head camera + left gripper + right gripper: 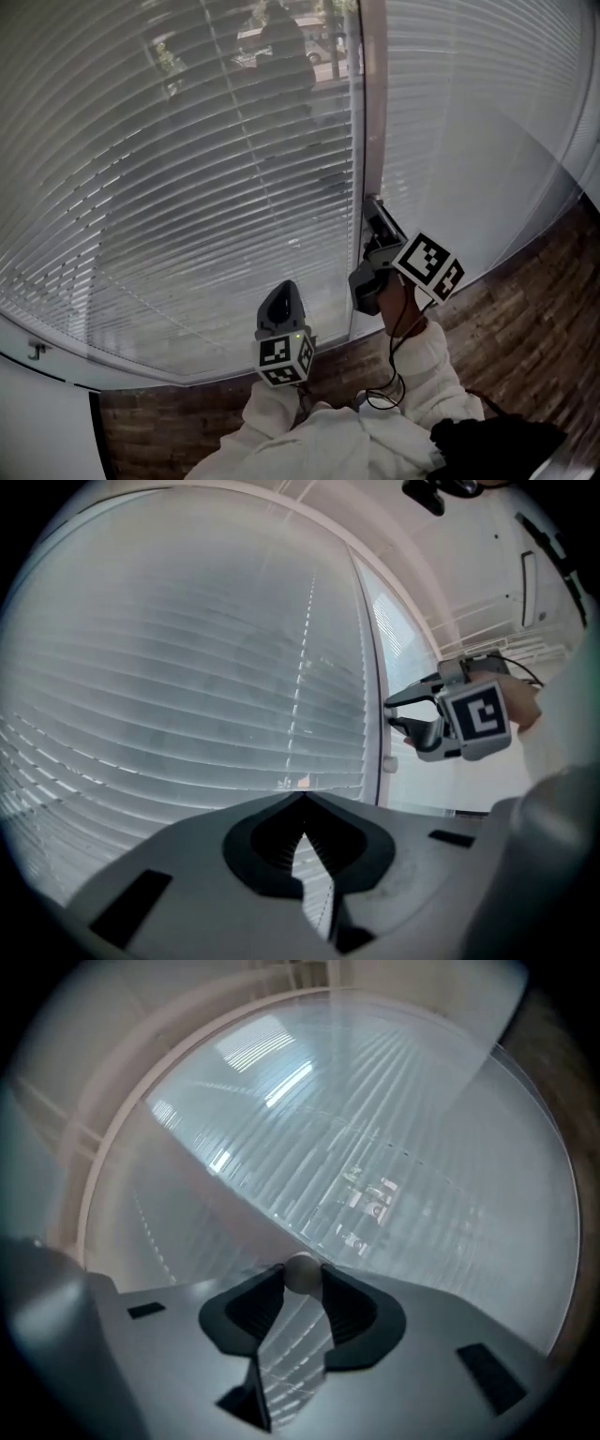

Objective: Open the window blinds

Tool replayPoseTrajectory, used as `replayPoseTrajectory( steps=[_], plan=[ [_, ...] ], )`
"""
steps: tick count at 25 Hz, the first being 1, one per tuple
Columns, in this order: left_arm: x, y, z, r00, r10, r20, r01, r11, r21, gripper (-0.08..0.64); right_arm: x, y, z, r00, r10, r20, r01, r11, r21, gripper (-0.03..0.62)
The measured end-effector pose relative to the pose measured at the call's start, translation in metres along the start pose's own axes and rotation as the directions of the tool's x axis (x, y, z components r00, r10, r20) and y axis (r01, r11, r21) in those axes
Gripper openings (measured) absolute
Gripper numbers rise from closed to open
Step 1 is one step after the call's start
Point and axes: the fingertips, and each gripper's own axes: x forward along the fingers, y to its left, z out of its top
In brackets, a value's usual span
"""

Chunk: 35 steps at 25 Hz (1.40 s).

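Two panels of white slatted blinds cover the window: the left blind (169, 187) (187, 686) and the right blind (478, 122) (394, 1166). A vertical white frame post (373, 94) parts them. My right gripper (371, 204) (388, 714) is raised at that post, its jaws closed on a small round white knob (302, 1274) held at the fingertips. What the knob hangs from is hidden. My left gripper (281, 289) (302, 801) is lower and left of the right one, in front of the left blind's bottom slats, shut and holding nothing.
A brick wall (525, 309) runs under the window's white bottom frame (56, 361). A small hook (36, 351) sits on the white wall at far left. Another small white knob (389, 764) shows on the post below the right gripper. A dark bag (497, 441) lies at bottom right.
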Motion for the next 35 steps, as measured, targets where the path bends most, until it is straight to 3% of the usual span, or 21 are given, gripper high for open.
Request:
replayPoseTrajectory(
  steps=[2, 4, 8, 10, 12, 15, 18, 21, 24, 27, 31, 35],
  plan=[
    [0.001, 0.003, -0.001, 1.000, -0.001, -0.001, 0.001, 1.000, -0.001, 0.000, 0.002, -0.003, 0.003, 0.999, -0.018, 0.027, 0.014, 0.991, 0.134, 0.132],
    [0.000, 0.005, -0.001, 1.000, -0.001, 0.002, 0.001, 1.000, -0.003, 0.000, 0.002, -0.004, 0.004, 0.998, -0.031, 0.045, 0.022, 0.981, 0.194, 0.132],
    [0.000, 0.009, -0.003, 1.000, 0.000, 0.005, 0.000, 1.000, -0.010, 0.000, 0.003, -0.003, 0.003, 0.998, -0.018, 0.054, 0.009, 0.987, 0.160, 0.132],
    [0.001, 0.010, -0.004, 1.000, 0.000, 0.002, 0.000, 1.000, -0.012, 0.000, 0.003, 0.000, 0.003, 0.999, -0.018, 0.051, 0.016, 0.999, 0.045, 0.130],
    [0.001, 0.010, -0.005, 1.000, -0.002, -0.001, 0.002, 1.000, -0.014, 0.000, 0.003, 0.002, 0.003, 0.997, -0.042, 0.063, 0.051, 0.987, -0.149, 0.130],
    [0.002, 0.007, -0.005, 1.000, -0.010, -0.001, 0.010, 1.000, -0.011, 0.000, 0.002, 0.002, 0.002, 0.993, -0.088, 0.083, 0.116, 0.897, -0.427, 0.129],
    [0.002, 0.007, -0.005, 1.000, -0.010, 0.001, 0.010, 1.000, -0.006, 0.000, 0.003, 0.004, 0.000, 0.991, -0.123, 0.056, 0.130, 0.762, -0.634, 0.129],
    [0.002, 0.007, -0.006, 1.000, -0.004, 0.000, 0.004, 1.000, -0.011, 0.000, 0.003, 0.006, -0.002, 0.985, -0.168, 0.038, 0.129, 0.578, -0.806, 0.129],
    [0.002, 0.006, -0.006, 1.000, -0.002, -0.001, 0.002, 1.000, -0.010, 0.000, 0.004, 0.007, -0.004, 0.979, -0.205, 0.024, 0.108, 0.409, -0.906, 0.129],
    [0.002, 0.004, -0.006, 1.000, 0.000, 0.001, 0.000, 1.000, -0.007, 0.000, 0.004, 0.011, -0.007, 0.973, -0.231, 0.007, 0.063, 0.235, -0.970, 0.129],
    [-0.001, 0.004, -0.006, 1.000, 0.007, 0.005, -0.007, 1.000, -0.003, 0.000, 0.002, 0.012, -0.012, 0.966, -0.258, 0.014, 0.004, -0.039, -0.999, 0.129],
    [-0.004, 0.007, -0.004, 1.000, 0.020, 0.011, -0.020, 1.000, 0.002, 0.000, 0.001, 0.010, -0.016, 0.966, -0.259, 0.021, -0.045, -0.244, -0.969, 0.129]
  ],
)
